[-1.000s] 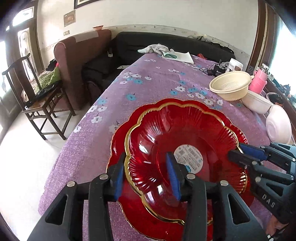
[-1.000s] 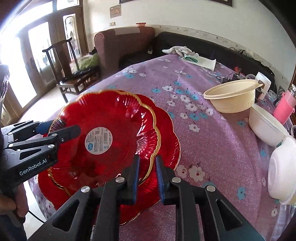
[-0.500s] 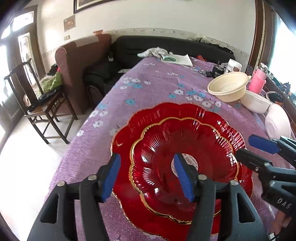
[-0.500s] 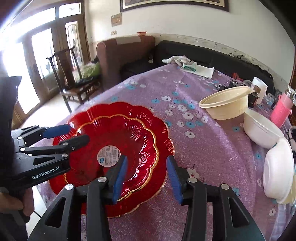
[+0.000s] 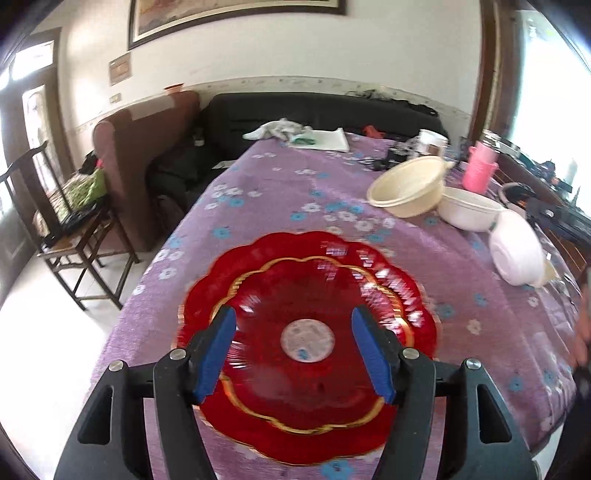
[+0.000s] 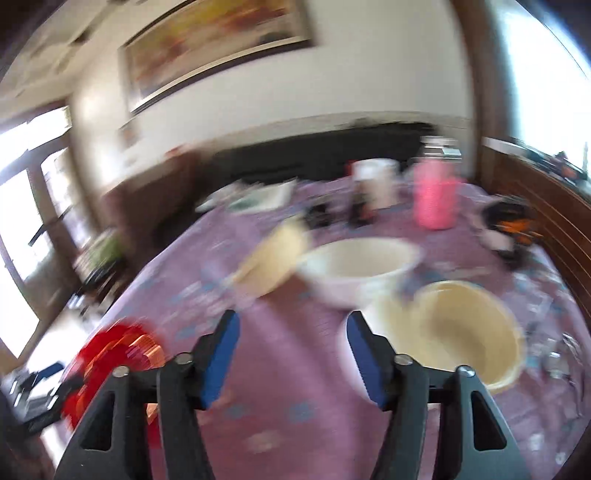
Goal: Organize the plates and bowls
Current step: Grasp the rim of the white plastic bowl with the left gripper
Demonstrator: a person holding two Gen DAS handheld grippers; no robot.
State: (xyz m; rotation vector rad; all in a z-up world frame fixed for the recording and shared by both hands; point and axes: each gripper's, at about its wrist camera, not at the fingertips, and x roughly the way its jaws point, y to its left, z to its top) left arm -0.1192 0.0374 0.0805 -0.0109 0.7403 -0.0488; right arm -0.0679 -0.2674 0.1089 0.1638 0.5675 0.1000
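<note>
On the desk point(image 5: 280, 192) our stacked red plates point(image 5: 306, 343) lie free, both grippers' jaws just opened and empty, yet swinging fast toward the bowls point(image 6: 358, 269) risks toppling one.

Purple floral tablecloth point(image 5: 280, 192) across the middle. At eleven o'clock, brown armchair point(image 5: 144, 147); at nine, wooden chair point(image 5: 70, 229). Toward twelve, black sofa point(image 5: 314, 110), white cloth point(image 5: 280, 129), framed picture point(image 5: 229, 14). At two, pink bottle point(image 5: 480, 166), white cup point(image 5: 432, 142).
</note>
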